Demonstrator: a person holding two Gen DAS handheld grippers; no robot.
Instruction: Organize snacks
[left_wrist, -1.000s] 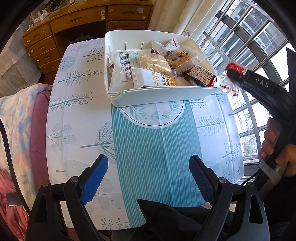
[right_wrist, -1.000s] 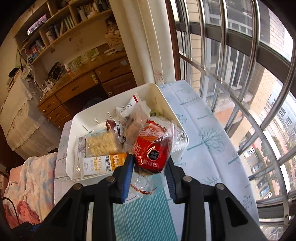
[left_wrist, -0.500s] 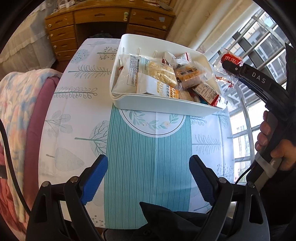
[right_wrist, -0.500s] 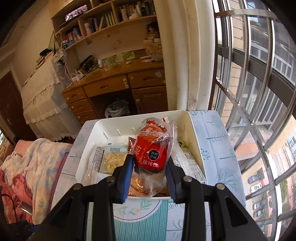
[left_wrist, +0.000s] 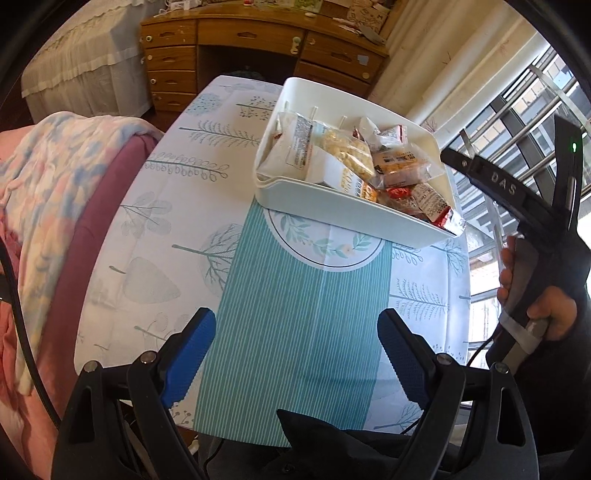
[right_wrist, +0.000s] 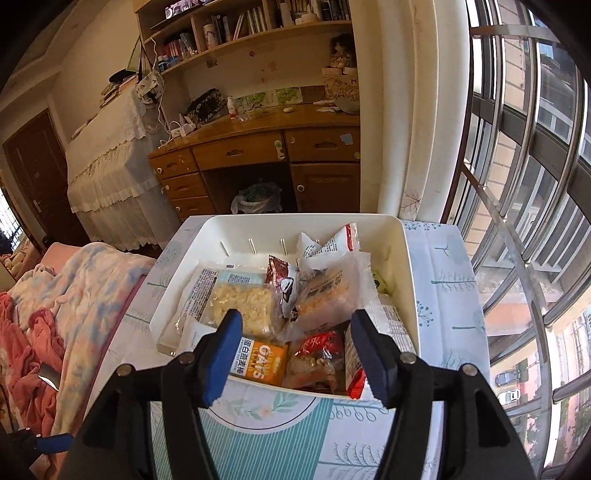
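Note:
A white bin full of snack packets stands at the far end of the patterned table. My right gripper hangs over the bin's near right corner, its jaws opening. The red snack packet lies in the bin below them, free of the pads. In the left wrist view one of the right gripper's black fingers reaches over the bin's right end, held by a hand. My left gripper stands open over the teal stripe near the table's front edge, with nothing between its fingers.
A bed with a pink and blue blanket runs along the table's left side. A wooden desk with drawers stands behind the table. Barred windows line the right side.
The right gripper's jaws have spread and the red packet has dropped from them into the bin. Both grippers have rolled, and the left one has shifted sideways over the table.

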